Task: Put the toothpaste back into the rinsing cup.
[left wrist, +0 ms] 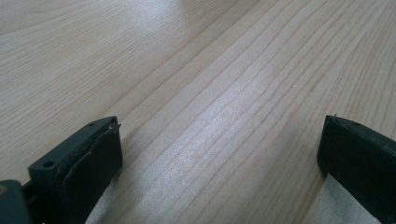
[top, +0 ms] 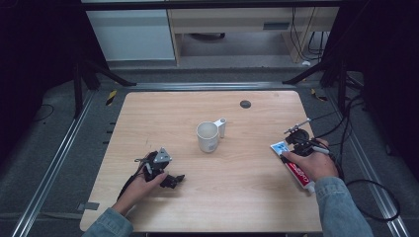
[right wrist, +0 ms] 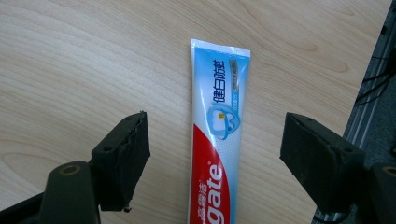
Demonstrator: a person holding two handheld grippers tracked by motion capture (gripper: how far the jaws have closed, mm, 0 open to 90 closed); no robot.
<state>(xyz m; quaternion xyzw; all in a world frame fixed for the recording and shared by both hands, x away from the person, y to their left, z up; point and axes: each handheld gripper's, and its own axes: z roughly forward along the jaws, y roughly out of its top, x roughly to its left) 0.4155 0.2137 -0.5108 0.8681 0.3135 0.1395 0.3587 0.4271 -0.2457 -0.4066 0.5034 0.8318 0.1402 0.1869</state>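
Note:
A red, white and blue toothpaste tube (top: 295, 169) lies flat on the wooden table (top: 232, 202) near its right edge. My right gripper (top: 296, 144) hovers over the tube's flat end, held in a hand. In the right gripper view the tube (right wrist: 219, 102) runs up between the jaws of my right gripper (right wrist: 217, 123), which stand wide apart and do not touch it. My left gripper (top: 173, 180) rests low on the table at the front left. Its jaws (left wrist: 219, 126) are open over bare wood with nothing between them.
A white mug (top: 207, 137) stands upright in the middle of the table, its handle toward the back right. A dark round grommet (top: 245, 103) sits near the far edge. Cables trail off the table's right side, over a metal rail.

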